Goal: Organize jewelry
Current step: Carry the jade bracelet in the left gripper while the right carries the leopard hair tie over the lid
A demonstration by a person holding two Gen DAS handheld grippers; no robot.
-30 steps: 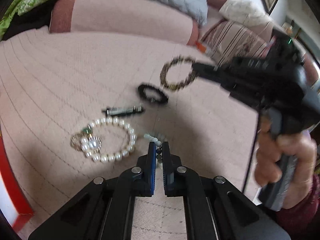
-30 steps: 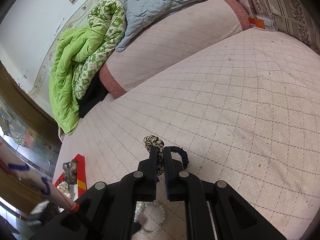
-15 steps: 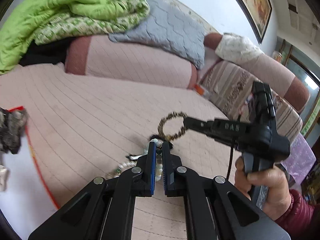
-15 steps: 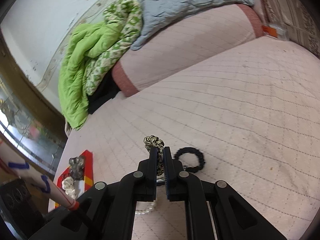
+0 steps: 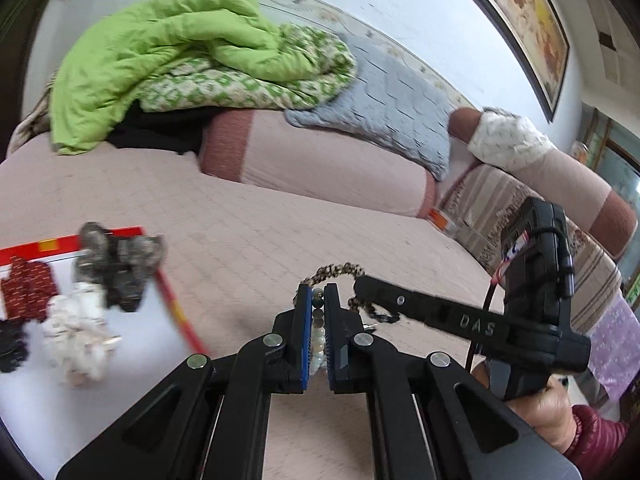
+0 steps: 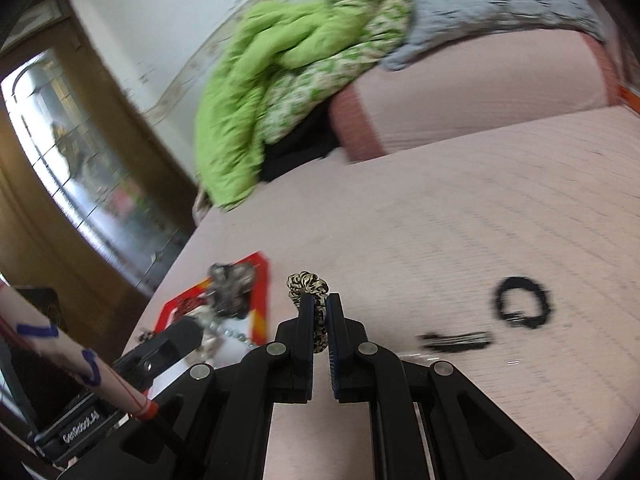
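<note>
Grippers have lifted: left gripper pinches bead bracelet, right gripper clamps leopard scrunchie, red-edged tray nearing on pink quilt.

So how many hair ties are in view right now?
2: a leopard-print hair tie held in the right tongs, and a black hair tie on the bed; the tray may hide more.

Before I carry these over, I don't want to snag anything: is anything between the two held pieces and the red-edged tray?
Nothing visible blocks the way. The left gripper holds the bead bracelet, the right gripper the leopard scrunchie; only bare pink bedcover lies before the red-edged tray.
</note>
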